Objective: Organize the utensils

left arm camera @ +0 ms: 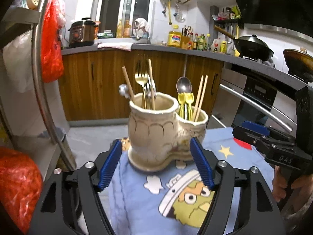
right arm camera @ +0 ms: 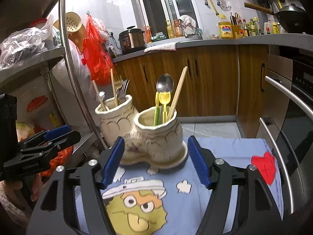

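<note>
On the blue cloth [left arm camera: 135,199], ceramic holder [left arm camera: 154,135] stands upright with utensils

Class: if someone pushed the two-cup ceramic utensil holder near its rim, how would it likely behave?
The ceramic utensil holder would probably slide, not tip: its base flares wide. It looks thick-walled, so likely heavy and chippable. The blue cloth underneath might bunch.

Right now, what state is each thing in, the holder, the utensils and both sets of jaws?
Ceramic holder: upright on the blue cloth, ungripped.
Gold fork: standing in the taller cup.
Steel spoon: standing in the shorter cup.
Left gripper: jaws open, empty.
Right gripper: jaws open, empty.
</note>
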Available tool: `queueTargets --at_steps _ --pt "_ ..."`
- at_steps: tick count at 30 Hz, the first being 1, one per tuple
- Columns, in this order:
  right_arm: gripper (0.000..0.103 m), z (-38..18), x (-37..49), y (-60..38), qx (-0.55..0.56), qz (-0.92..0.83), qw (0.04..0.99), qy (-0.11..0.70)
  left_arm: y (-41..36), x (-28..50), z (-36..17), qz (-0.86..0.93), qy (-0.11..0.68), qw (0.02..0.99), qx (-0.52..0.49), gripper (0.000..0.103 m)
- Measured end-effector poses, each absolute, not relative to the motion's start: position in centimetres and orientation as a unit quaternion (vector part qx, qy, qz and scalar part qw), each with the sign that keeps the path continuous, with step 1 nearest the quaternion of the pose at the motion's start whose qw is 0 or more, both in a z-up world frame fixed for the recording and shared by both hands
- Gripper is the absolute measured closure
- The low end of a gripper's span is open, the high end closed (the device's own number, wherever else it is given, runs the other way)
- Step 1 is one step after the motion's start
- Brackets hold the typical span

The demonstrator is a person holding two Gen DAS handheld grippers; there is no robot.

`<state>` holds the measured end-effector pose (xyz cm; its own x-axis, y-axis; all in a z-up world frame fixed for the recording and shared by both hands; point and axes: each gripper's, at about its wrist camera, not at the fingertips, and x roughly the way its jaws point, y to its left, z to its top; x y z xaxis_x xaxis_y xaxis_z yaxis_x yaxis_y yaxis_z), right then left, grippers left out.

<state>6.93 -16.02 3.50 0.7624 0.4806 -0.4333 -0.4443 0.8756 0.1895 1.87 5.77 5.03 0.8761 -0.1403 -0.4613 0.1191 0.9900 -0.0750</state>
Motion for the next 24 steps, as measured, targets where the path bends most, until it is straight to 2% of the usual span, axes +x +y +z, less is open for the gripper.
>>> queueTargets --at_steps 9,18,24 --pt "0.017 3.1 5.1 -16.7 0.021 0.229 0.941 0.248 5.4 0.3 4.8 -0.057 0.243 0.968 -0.024 0.011" --pt "0.006 2.4 4.8 -17.1 0.020 0.217 0.942 0.255 4.9 0.1 4.6 -0.046 0.247 0.968 -0.009 0.009" --pt "0.006 2.4 4.6 -16.9 0.017 0.219 0.942 0.253 5.0 0.0 4.6 -0.043 0.246 0.968 -0.006 0.009"
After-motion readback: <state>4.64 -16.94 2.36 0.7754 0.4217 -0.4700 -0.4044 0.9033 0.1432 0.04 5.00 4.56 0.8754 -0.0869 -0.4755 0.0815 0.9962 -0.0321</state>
